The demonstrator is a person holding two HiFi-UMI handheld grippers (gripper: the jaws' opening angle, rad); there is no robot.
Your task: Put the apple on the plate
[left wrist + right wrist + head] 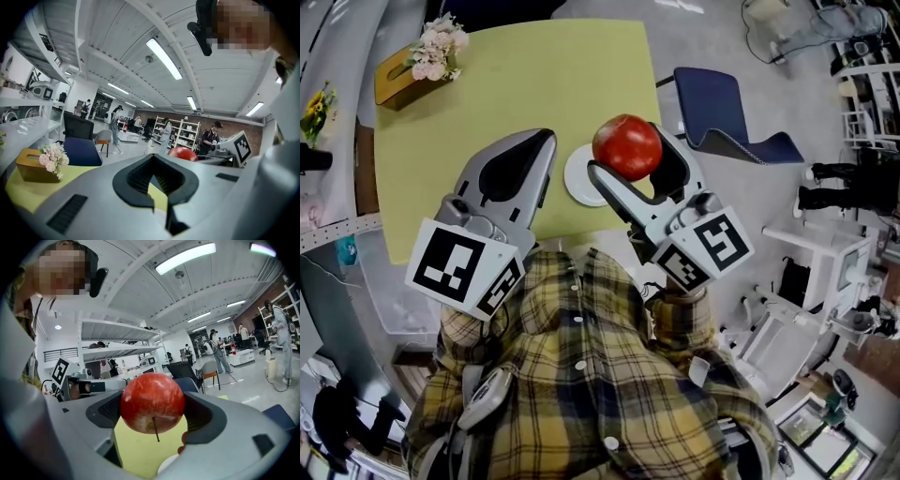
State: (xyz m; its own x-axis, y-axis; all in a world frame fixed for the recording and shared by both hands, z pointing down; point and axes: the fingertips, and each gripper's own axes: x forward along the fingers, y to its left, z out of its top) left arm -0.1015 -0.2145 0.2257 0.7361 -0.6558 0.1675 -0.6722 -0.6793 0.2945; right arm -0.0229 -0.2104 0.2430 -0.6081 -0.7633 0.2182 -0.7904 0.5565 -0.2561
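Observation:
A red apple [626,147] is clamped between the jaws of my right gripper [630,155], held up in the air above the yellow table's near edge. In the right gripper view the apple [153,402] fills the gap between the jaws, stem pointing down. Under it, a white plate [579,178] rests on the table, partly hidden by the gripper; a sliver of the plate [168,464] shows below the apple. My left gripper [546,150] is raised beside the right one, jaws shut with nothing in them. From the left gripper view the apple [183,153] peeks over the right gripper.
The yellow table [525,84] carries a tissue box with pink flowers [412,61] at its far left corner. A blue chair [722,117] stands to the right of the table. Shelves, carts and people fill the room around.

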